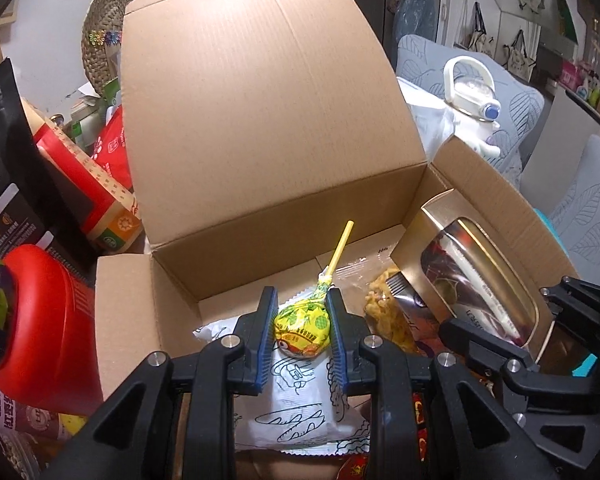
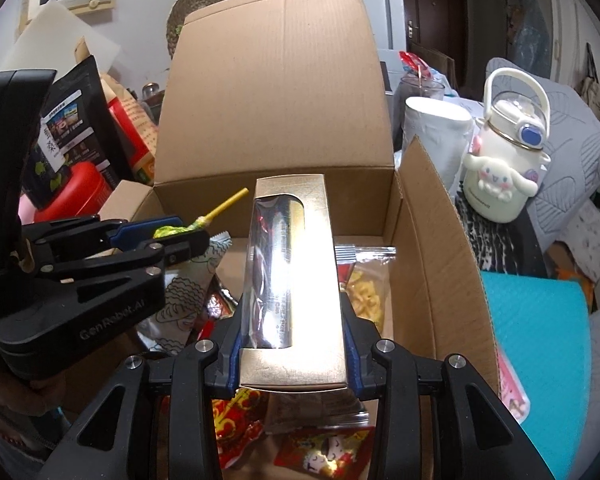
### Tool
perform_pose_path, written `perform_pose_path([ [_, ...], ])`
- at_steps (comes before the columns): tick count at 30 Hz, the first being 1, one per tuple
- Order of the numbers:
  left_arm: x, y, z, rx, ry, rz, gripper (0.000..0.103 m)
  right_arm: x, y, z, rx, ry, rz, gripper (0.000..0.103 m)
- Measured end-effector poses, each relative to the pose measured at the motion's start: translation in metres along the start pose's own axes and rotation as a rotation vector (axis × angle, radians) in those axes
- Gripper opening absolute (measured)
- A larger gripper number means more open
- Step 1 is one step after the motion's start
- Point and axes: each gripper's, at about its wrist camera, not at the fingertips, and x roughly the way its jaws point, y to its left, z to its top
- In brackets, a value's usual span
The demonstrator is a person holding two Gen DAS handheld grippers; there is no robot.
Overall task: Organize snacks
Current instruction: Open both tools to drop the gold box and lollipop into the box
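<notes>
Both hands over the open carton (image 1: 260, 120), mid-load. Left gripper (image 1: 302, 332) clenched on a lollipop (image 1: 302, 330), stick pointing far. Right gripper (image 2: 292, 360) grasping a gold box (image 2: 292, 264) (windowed, foil pack inside) above the carton's right side. Already inside: white packet (image 1: 300, 412), chips bag (image 2: 366, 300), red packets (image 2: 320, 452). Both held items not yet dropped in.

We are looking at a cluttered room — a pale wall (image 2: 136, 20) is standing far left, a dark wooden door (image 2: 428, 12) far right, and grey leaf-patterned cushions (image 1: 512, 100) are lying on the right, light glaring down from above.
</notes>
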Motion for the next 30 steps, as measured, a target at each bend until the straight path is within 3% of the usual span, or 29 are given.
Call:
perform_pose_path([
  [7, 0.002, 0.002, 0.003, -0.010, 0.022, 0.014, 0.025, -0.001, -0.001, 0.001, 0.002, 0.005, -0.025, 0.043],
  [11, 0.003, 0.004, 0.003, -0.026, 0.037, 0.033, 0.035, -0.004, -0.002, 0.002, -0.001, -0.001, -0.037, 0.046],
  [16, -0.002, 0.004, 0.002, -0.032, 0.038, 0.046, 0.036, -0.010, 0.001, 0.001, -0.021, -0.015, -0.061, 0.046],
  [30, -0.059, -0.005, 0.003, -0.018, -0.099, -0.009, 0.036, -0.071, -0.001, 0.005, 0.004, -0.148, -0.047, 0.048],
])
